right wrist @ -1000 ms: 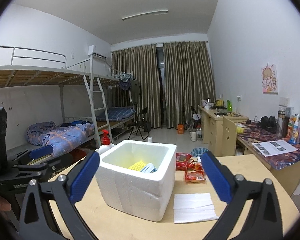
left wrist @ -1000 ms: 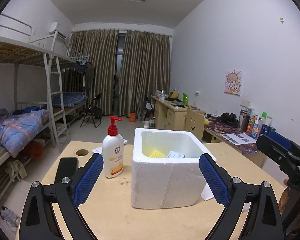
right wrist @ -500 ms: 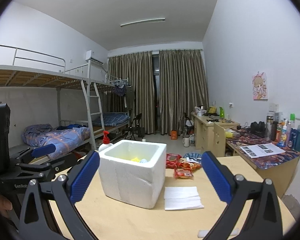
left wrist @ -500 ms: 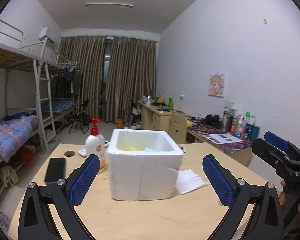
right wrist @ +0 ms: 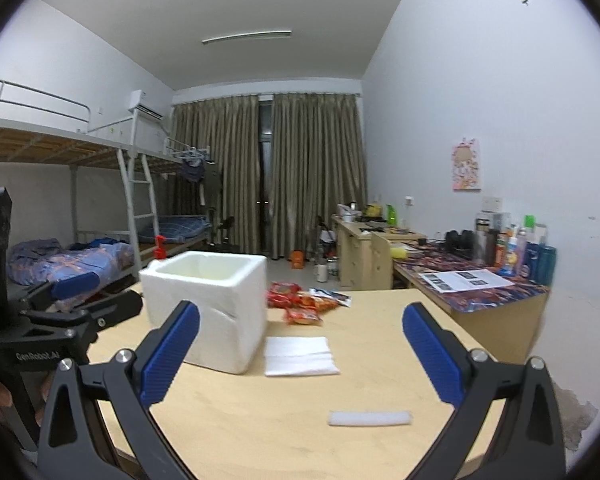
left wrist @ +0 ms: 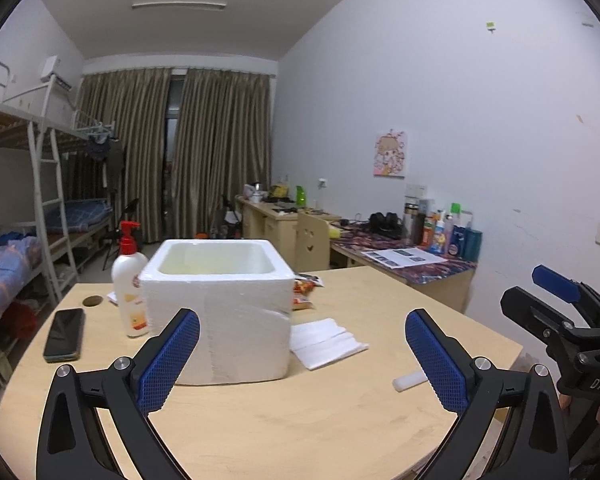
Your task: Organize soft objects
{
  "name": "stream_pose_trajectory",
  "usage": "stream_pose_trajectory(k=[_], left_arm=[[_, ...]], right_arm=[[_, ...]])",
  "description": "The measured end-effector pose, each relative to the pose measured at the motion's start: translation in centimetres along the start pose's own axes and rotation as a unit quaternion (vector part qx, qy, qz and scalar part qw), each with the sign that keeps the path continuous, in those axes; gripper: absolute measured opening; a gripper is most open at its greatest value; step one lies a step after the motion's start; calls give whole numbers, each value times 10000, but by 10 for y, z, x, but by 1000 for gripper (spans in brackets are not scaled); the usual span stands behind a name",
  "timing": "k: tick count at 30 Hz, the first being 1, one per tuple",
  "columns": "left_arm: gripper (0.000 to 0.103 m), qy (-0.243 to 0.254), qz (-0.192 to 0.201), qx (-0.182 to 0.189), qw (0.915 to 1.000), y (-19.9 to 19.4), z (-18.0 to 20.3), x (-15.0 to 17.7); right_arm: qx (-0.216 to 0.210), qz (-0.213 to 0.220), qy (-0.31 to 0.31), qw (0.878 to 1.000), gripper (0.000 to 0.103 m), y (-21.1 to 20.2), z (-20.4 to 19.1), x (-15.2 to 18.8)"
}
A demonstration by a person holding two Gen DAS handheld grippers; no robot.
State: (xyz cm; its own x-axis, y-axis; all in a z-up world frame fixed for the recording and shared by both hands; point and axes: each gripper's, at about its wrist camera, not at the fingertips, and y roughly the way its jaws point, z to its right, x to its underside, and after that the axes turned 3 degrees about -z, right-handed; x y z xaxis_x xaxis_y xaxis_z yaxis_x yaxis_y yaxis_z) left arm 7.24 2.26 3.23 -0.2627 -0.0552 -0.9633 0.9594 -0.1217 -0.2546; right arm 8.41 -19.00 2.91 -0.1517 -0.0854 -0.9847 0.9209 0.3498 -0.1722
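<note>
— Left gripper (left wrist: pixel 302 354) spread wide, empty, pulled back from the foam box (left wrist: pixel 220 308) since a second ago; right gripper (right wrist: pixel 300 354) equally wide, holding nothing.

— Meaning for the task?

— Likely a fresh pick pending. Folded white cloth (right wrist: pixel 300 356) lying at twelve o'clock, just beside the box; small white roll (right wrist: pixel 370 418) nearer, toward one o'clock; snack packets (right wrist: pixel 300 304) behind.

— Room to move?

— Bare table (right wrist: pixel 260 432) ahead, edge curving away at three o'clock. Bottle (left wrist: pixel 130 280) and phone (left wrist: pixel 64 334) crowding the box's nine o'clock side.
</note>
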Motion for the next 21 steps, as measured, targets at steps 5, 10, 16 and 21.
stream_pose_trajectory(k=[5,10,16,21], left_arm=[[103,101,-163,135,9997,15,13,9],[103,177,-431,443,9979,38,22,15],[103,6,-724,761,9945,72,25,19],[103,112,-927,831,9922,94,37,20]], right_arm=[[88,-104,101,9999,103,-1,13,14],[175,-235,73,9995,103,1,22,24],[294,-374,159,9987,103,7,37,36],[290,-456,183,9984,103,12,48,44]])
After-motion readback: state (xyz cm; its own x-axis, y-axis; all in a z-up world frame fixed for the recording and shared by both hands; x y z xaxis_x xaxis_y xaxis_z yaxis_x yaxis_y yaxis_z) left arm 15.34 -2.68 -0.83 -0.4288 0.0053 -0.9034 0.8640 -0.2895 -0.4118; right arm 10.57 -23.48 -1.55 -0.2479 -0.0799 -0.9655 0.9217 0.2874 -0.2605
